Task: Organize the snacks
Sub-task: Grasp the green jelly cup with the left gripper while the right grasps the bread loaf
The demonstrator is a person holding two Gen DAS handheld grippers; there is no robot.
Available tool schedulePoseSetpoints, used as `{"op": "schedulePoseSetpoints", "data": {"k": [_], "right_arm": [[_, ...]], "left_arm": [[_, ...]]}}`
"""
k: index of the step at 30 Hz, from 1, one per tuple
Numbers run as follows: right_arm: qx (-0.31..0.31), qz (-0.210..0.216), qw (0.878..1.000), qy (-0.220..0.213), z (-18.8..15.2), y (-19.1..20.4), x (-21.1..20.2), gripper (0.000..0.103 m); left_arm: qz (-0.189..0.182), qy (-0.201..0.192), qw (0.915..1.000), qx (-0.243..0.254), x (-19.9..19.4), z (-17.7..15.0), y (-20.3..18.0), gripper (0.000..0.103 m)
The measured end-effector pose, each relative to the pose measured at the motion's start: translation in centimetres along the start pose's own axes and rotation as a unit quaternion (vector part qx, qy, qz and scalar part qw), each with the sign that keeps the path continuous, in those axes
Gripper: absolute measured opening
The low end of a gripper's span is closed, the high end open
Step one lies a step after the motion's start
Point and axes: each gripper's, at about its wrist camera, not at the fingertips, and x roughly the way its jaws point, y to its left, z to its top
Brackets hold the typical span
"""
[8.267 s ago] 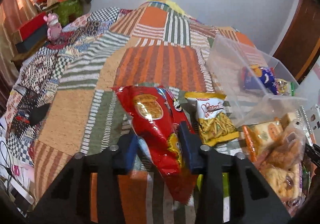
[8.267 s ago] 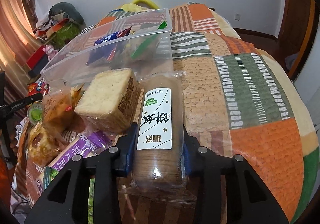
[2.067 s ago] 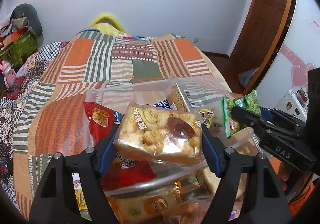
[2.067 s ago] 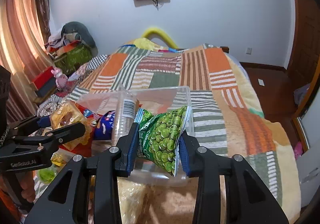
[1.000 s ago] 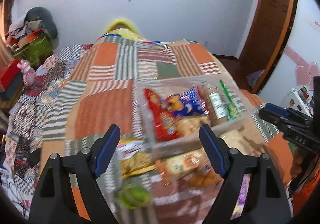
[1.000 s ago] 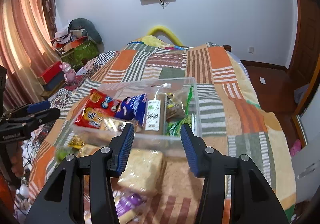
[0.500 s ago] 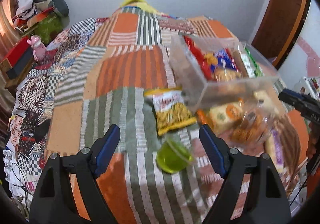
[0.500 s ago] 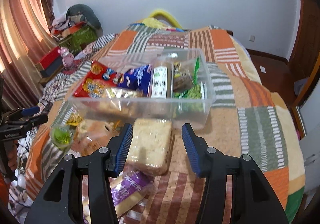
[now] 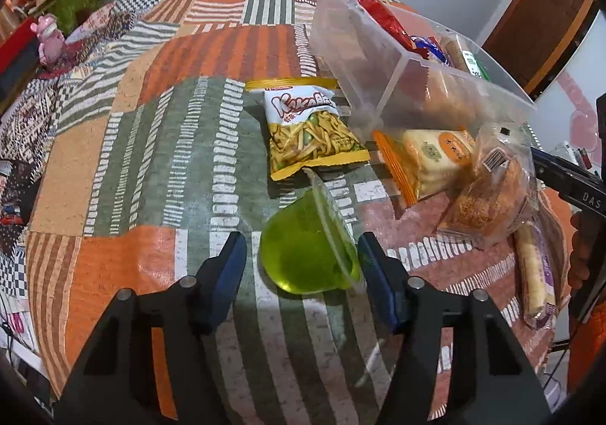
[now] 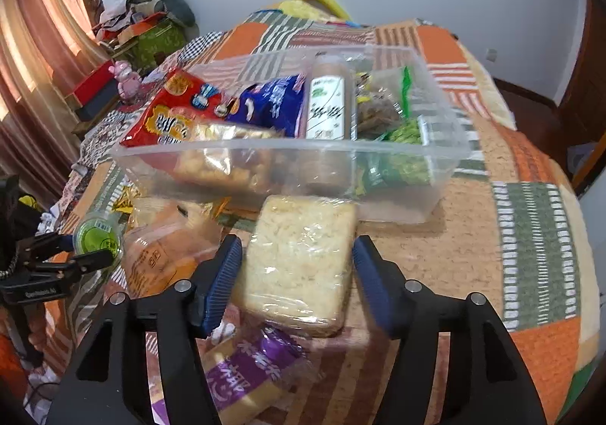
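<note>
Fingers of the left gripper (image 9: 302, 260) are spread wide around a green jelly cup (image 9: 308, 249) lying on the bed quilt (image 9: 151, 144) — nothing is gripped. Right gripper (image 10: 296, 273) fingers are likewise open, flanking a pale cracker pack (image 10: 299, 258) just before the clear bin (image 10: 435, 175).

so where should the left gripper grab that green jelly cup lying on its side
Grip the green jelly cup across its round body, behind the flared rim. It lies tipped, rim toward the snack bags, base facing the open left gripper, so come straight in from the base end, one finger per flank.
</note>
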Motion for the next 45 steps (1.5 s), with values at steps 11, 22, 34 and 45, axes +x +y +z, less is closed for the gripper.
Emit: {"op": "schedulePoseSetpoints", "data": {"k": [11,22,34,45], "right_arm": [[-0.011,-0.015,1.0,-0.009,-0.5,-0.1,0.0,0.056],[0.009,-0.018,0.999,-0.04,-0.6,-1.4,-2.5,0.053],[0.025,-0.027,0.994,-0.104,1.0,-2.7,-7.1,0.053],[0.024,-0.044,0.988,-0.148,4.6,-3.3,-7.4,0.053]], "left_arm": [[0.014,-0.035,0.9992,0.013,-1.0,0.7,-1.1,0.04],[0.024,-0.084,0.9959,0.023,-5.2,2.6,-2.4,0.04],[0.002,-0.154,0.9872,0.04,-9.1,7.1,-6.1,0.04],[-0.02,-0.162,0.9839,0.072,-6.9,11.3,-10.0,0.04]]}}
